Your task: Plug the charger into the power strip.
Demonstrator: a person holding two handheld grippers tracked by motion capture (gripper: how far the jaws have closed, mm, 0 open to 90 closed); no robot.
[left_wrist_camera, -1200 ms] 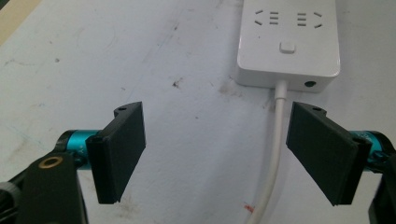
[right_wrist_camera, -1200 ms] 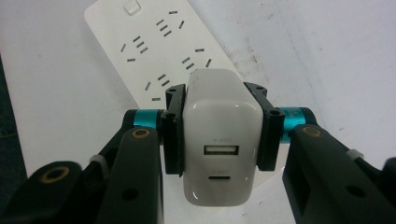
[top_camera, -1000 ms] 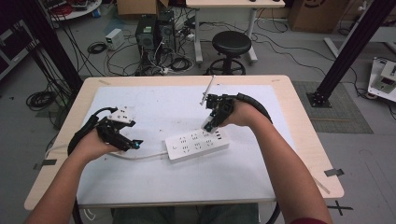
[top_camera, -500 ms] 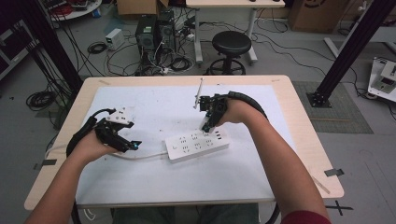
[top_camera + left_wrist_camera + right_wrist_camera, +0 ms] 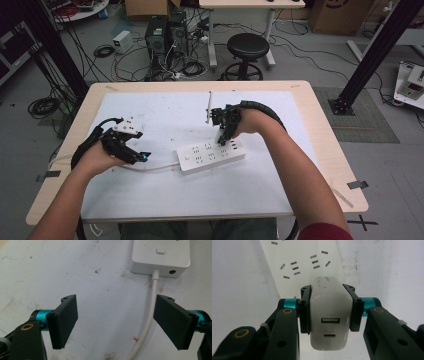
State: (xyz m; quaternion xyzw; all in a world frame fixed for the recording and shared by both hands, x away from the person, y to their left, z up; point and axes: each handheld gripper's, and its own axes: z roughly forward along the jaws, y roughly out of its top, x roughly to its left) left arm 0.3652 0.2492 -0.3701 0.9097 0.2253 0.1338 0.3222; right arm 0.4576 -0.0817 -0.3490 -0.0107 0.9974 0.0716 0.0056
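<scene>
Left tongs (image 5: 141,157) sit low over the desk (image 5: 320,150), at the left end of the power strip (image 5: 211,154). They stand wide open with nothing pinched; the flat, matte black pads (image 5: 65,317) show clearly in the left gripper view, on teal pins. The strip's round white cord (image 5: 151,312) runs up between the pads, closer to one of them, not touching either as far as I can tell. It enters the strip's end face beside a small round hole, with a rounded rectangular button on top.

Desk has a light wood rim and a white mat (image 5: 165,115), scuffed and speckled with dark marks.

The power strip is a flat white plastic bar with rounded corners and rows of slot holes. It lies near the mat's centre, angled, its cord trailing left.

Right tongs (image 5: 220,142) point down at the strip's right part, clamped on a charger (image 5: 330,315). It is a glossy white rounded block gripped on both sides, with two ports on its facing end. It hangs right over the strip's slots; whether its prongs are seated I can't tell.
</scene>
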